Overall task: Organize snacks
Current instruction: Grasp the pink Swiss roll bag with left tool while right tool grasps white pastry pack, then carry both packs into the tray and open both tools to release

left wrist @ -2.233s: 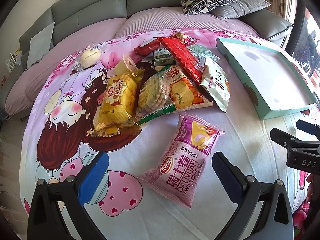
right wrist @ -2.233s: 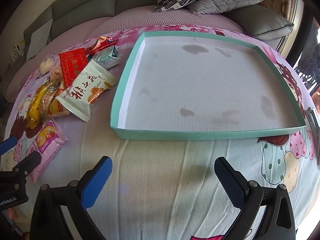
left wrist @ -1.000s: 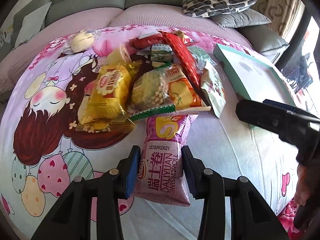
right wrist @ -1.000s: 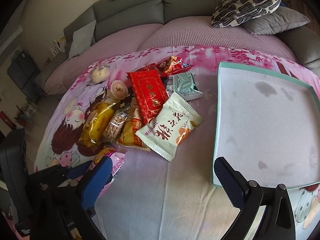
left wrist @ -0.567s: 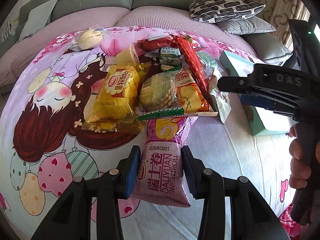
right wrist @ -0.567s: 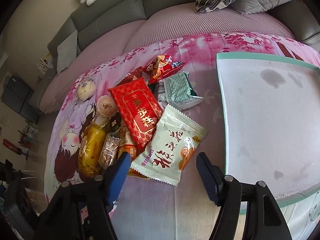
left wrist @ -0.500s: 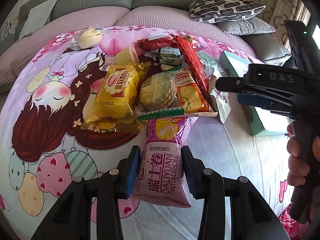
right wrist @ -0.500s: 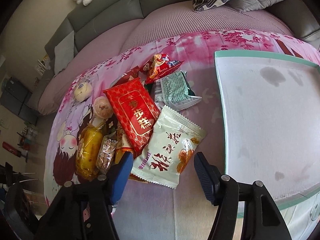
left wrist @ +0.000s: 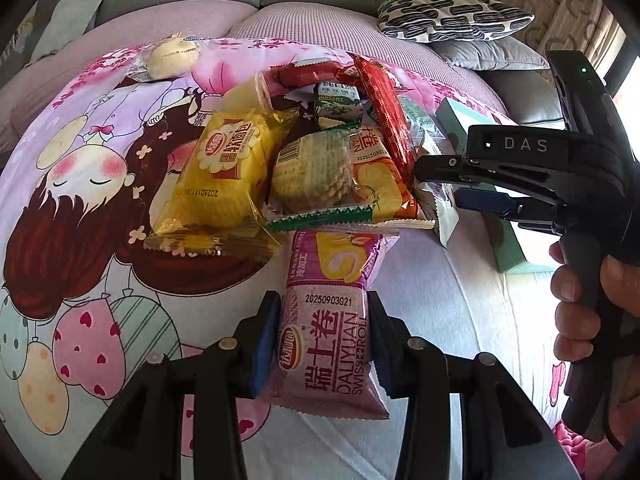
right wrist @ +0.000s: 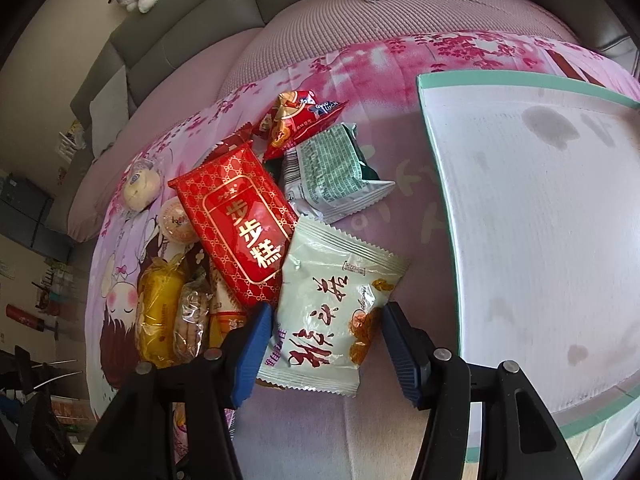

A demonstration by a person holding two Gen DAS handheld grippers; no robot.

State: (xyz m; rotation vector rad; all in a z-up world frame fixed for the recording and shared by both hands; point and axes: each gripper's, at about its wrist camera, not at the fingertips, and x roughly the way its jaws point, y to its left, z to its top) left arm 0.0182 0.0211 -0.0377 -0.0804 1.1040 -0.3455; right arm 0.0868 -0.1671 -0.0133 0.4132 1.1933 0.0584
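Observation:
My left gripper (left wrist: 322, 320) is shut on a pink Swiss roll packet (left wrist: 328, 344), whose top end lies against the snack pile on a cartoon-print cloth (left wrist: 80, 208). My right gripper (right wrist: 326, 320), also seen from the side in the left wrist view (left wrist: 460, 188), is down over a pale green packet (right wrist: 332, 304). Its jaws are closing with the packet between them. The left pad meets the packet's edge, and a narrow gap shows at the right pad. A teal-rimmed white tray (right wrist: 440, 160) lies to the right, with nothing in it.
The pile holds a red packet (right wrist: 240, 216), a green-printed biscuit pack (right wrist: 332, 172), a small red pouch (right wrist: 296, 120), a yellow bread packet (left wrist: 224, 168) and a clear cracker bag (left wrist: 316, 168). A round bun (left wrist: 172, 56) lies apart at the back. Cushions (left wrist: 452, 16) and a sofa stand behind. A hand (left wrist: 580, 300) holds the right gripper.
The left gripper closed on the pink packet and has since stayed put. The right gripper swung left from the tray to the pile, dropped over the pale green packet, and its jaws narrowed.

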